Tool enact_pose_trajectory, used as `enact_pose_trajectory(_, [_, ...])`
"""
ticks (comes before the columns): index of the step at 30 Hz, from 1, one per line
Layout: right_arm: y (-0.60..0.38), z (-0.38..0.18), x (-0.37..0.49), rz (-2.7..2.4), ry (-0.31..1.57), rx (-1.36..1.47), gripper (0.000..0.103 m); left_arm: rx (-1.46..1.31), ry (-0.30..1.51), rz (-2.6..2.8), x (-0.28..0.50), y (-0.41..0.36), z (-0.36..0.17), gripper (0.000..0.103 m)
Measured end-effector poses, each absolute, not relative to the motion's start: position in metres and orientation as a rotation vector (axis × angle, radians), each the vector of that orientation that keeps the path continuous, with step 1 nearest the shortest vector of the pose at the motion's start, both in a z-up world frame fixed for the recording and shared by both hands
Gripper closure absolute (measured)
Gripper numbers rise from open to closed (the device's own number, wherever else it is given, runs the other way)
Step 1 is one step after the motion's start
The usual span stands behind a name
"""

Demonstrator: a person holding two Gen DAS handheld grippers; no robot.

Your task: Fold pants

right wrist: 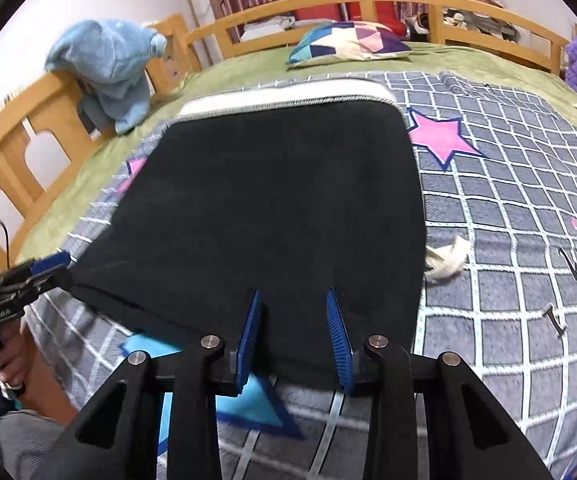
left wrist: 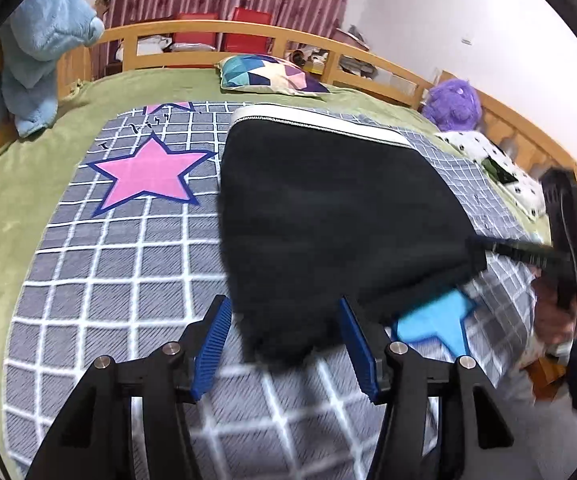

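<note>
The black pants lie on the checked blanket, with a white-lined waistband at the far end. My left gripper is open, its blue pads on either side of the near left corner of the pants. In the right wrist view the pants spread out ahead, and my right gripper is open with the near edge of the cloth between its pads. The right gripper also shows in the left wrist view at the right corner of the pants. The left gripper shows in the right wrist view at the left corner.
A grey checked blanket with pink stars covers a green bed sheet. A patterned pillow, a blue plush toy and a purple plush toy sit near the wooden bed rail. A white drawstring lies right of the pants.
</note>
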State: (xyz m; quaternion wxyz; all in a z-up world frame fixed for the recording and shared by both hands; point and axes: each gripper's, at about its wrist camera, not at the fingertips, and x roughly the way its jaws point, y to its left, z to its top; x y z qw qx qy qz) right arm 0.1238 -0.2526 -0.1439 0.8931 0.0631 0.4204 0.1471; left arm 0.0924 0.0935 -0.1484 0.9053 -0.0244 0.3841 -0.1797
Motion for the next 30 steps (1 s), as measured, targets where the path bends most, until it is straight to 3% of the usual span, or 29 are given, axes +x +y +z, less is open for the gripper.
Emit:
enact_pose_trajectory(4, [-0.273,-0.147,0.124,0.231,0.819,0.193,0.055,0.027,0.828,-0.344,0.088,0.083,-0.169,0.049])
enact_pose_trajectory(7, [-0.277,-0.164,0.132,0.217,0.872,0.24,0.057,0.02,0.839,-0.266,0.1,0.071,-0.179,0.05])
enact_pose_trajectory(8, [-0.275,-0.167,0.132,0.21,0.871,0.224,0.058,-0.001,0.828,-0.235,0.105,0.069,-0.179,0.063])
enact_pose_trajectory(9, [-0.272,-0.168,0.133,0.195,0.867,0.203,0.061,-0.033,0.825,-0.228,0.109,0.069,-0.178,0.086])
enact_pose_trajectory(10, [-0.27,-0.169,0.133,0.169,0.862,0.177,0.074,-0.059,0.814,-0.21,0.109,0.069,-0.173,0.091])
enact_pose_trajectory(11, [-0.271,-0.169,0.133,0.157,0.86,0.178,0.09,-0.086,0.748,-0.181,0.103,0.071,-0.164,0.091])
enact_pose_trajectory(13, [-0.28,-0.17,0.133,0.147,0.859,0.214,0.103,-0.108,0.683,-0.223,0.091,0.076,-0.151,0.091])
enact_pose_trajectory(20, [-0.28,-0.176,0.131,0.183,0.886,0.164,0.103,-0.001,0.808,-0.198,0.072,0.08,-0.194,0.093])
enact_pose_trajectory(24, [-0.286,-0.161,0.131,0.227,0.862,0.191,0.099,0.013,0.756,-0.215,0.059,0.09,-0.17,0.092])
enact_pose_trajectory(26, [-0.284,-0.152,0.134,0.243,0.825,0.196,0.09,-0.005,0.715,-0.218,0.062,0.095,-0.151,0.092])
enact_pose_trajectory(30, [-0.273,-0.146,0.148,0.258,0.8,0.168,0.082,-0.094,0.693,-0.258,0.093,0.094,-0.123,0.08])
